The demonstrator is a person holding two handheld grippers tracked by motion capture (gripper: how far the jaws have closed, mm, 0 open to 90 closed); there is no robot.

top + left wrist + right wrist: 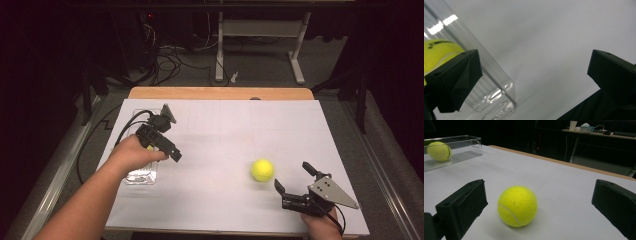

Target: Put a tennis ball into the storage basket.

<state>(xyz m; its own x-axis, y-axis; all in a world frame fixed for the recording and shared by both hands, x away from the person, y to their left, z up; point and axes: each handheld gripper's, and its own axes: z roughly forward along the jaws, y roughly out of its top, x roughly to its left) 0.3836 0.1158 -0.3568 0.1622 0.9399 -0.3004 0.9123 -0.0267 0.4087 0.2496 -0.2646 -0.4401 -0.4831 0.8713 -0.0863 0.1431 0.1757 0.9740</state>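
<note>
While the right gripper rested near the front edge of the white table, its jaws stood wide apart and held nothing. In the right gripper view the same jaws framed a yellow tennis ball that lay on the table surface just ahead of them, without touching either jaw. From the high view this tennis ball sat just beyond and slightly to the left of the right gripper. Well to the left of that ball, a person's hand held the left gripper above the table, beside a clear plastic box. The jaws of the left gripper were also open and empty, as the left gripper view showed. In that view the transparent wall of the clear plastic box ran next to one jaw, and a second tennis ball was visible inside the box. The right gripper view showed this second tennis ball far to the left of the first ball, inside the box.
</note>
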